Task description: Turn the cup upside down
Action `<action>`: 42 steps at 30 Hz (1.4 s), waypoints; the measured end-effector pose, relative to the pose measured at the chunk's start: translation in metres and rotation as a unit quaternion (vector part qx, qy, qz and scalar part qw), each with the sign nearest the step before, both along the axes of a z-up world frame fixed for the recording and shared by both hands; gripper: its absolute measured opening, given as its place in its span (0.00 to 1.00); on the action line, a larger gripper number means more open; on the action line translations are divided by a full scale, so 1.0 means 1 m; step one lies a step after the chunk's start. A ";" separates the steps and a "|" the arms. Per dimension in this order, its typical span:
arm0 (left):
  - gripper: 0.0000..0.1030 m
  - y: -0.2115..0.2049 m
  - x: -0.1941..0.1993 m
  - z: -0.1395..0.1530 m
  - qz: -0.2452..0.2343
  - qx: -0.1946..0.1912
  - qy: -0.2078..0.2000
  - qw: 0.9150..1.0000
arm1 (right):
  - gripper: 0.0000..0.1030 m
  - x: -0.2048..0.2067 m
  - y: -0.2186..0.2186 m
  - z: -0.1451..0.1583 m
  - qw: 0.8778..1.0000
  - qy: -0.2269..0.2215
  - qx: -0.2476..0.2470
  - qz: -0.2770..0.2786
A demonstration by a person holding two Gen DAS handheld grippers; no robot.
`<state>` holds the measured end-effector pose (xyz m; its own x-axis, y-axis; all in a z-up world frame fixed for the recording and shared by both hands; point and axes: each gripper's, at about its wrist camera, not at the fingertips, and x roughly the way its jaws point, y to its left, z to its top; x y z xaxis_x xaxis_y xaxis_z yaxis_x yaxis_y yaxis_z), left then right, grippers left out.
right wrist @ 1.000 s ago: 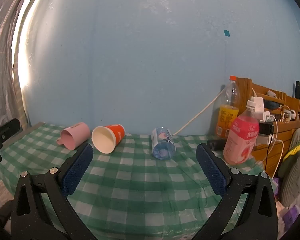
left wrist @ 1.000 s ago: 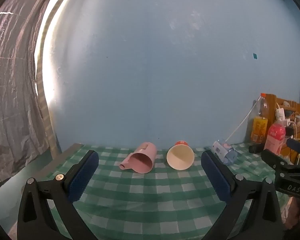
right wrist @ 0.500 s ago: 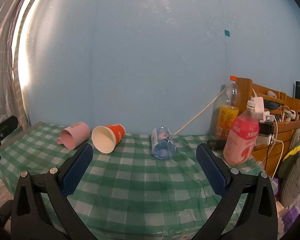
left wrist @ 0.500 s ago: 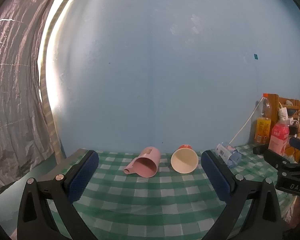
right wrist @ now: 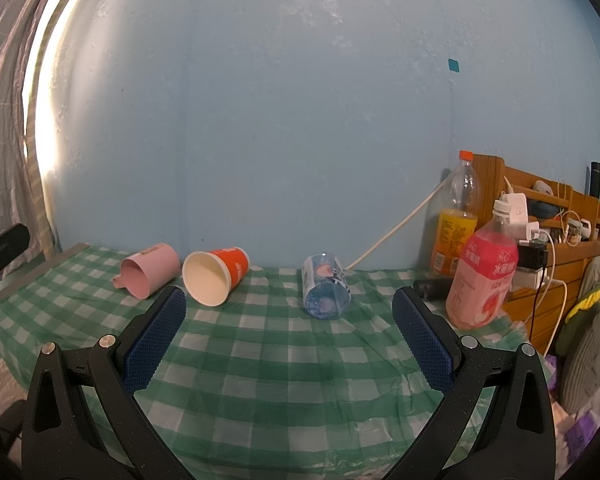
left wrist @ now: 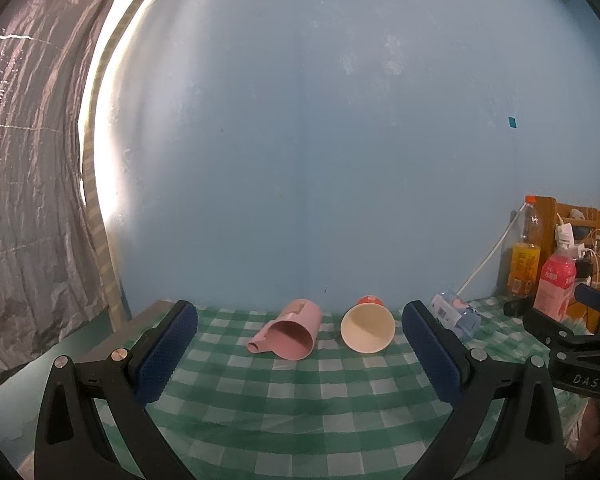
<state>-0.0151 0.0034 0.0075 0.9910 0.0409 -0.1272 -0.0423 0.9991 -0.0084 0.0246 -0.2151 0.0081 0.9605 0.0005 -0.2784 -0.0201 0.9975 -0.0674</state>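
Note:
Three cups lie on their sides on the green checked tablecloth [right wrist: 268,364] near the wall. A pink handled cup [left wrist: 292,334] [right wrist: 150,270] is at the left, an orange paper cup [left wrist: 367,330] [right wrist: 214,276] in the middle, a clear printed cup [right wrist: 325,292] [left wrist: 454,314] at the right. Their mouths face me. My left gripper [left wrist: 300,352] is open and empty, short of the pink and orange cups. My right gripper [right wrist: 288,336] is open and empty, short of the clear cup.
A pink drink bottle [right wrist: 482,276] and an orange soda bottle [right wrist: 456,216] stand at the right table edge. A wooden shelf [right wrist: 556,240] with chargers and cables is beyond them. A white cable [right wrist: 392,232] runs along the wall. A curtain [left wrist: 24,200] hangs at the left.
The left gripper's view has tilted upward and slid a little left, so the cups sit lower and further right in frame. The right gripper has barely moved. Both stay open.

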 end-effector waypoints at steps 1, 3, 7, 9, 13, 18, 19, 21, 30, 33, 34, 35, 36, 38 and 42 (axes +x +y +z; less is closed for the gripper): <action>1.00 0.000 0.000 0.000 0.000 0.001 0.000 1.000 | 0.99 0.000 0.000 0.000 1.000 0.000 0.000 0.000; 1.00 -0.001 0.001 0.000 -0.002 0.000 0.003 1.000 | 0.99 0.000 0.000 0.000 1.000 0.000 0.000 0.000; 1.00 -0.003 0.004 -0.001 -0.004 0.002 0.008 1.000 | 0.99 0.000 0.001 0.000 1.000 0.000 0.000 0.000; 1.00 -0.003 0.004 -0.001 -0.005 0.001 0.008 1.000 | 0.99 0.001 0.001 -0.001 1.000 0.001 0.000 0.000; 1.00 -0.003 0.003 -0.001 -0.013 -0.007 0.004 1.000 | 0.99 0.001 0.002 -0.001 1.000 0.001 -0.001 0.000; 1.00 -0.003 0.001 -0.001 -0.014 -0.010 0.000 1.000 | 0.99 0.001 0.002 -0.001 1.000 0.001 -0.001 0.000; 1.00 -0.003 0.000 -0.001 -0.015 -0.012 -0.001 1.000 | 0.99 0.001 0.002 -0.001 1.000 0.001 -0.001 0.000; 1.00 -0.002 -0.001 -0.001 -0.017 -0.018 -0.005 1.000 | 0.99 0.001 0.002 -0.001 1.000 0.001 -0.001 0.000; 1.00 -0.001 -0.002 0.000 -0.006 -0.018 -0.012 1.000 | 0.99 0.002 0.003 -0.001 1.000 0.002 -0.002 0.000; 1.00 -0.002 0.000 -0.001 -0.003 -0.012 -0.009 1.000 | 0.99 0.003 0.004 0.002 1.000 0.002 -0.002 0.000; 1.00 -0.003 0.001 -0.001 -0.002 -0.009 -0.007 1.000 | 0.99 0.003 0.004 0.002 1.000 0.002 -0.002 0.000; 1.00 -0.004 0.002 -0.002 -0.002 -0.007 -0.005 1.000 | 0.99 0.002 0.004 0.002 1.000 0.003 -0.003 0.000; 1.00 -0.004 0.003 -0.003 -0.002 -0.005 -0.001 1.000 | 0.99 0.002 0.004 -0.002 1.000 0.003 -0.003 0.000; 1.00 -0.006 0.005 -0.005 0.000 0.002 0.005 1.000 | 0.99 0.003 0.003 -0.003 1.000 0.003 -0.003 0.000; 1.00 -0.009 0.006 -0.008 0.008 0.013 0.006 1.000 | 0.99 0.003 0.003 -0.003 1.000 0.003 -0.003 0.000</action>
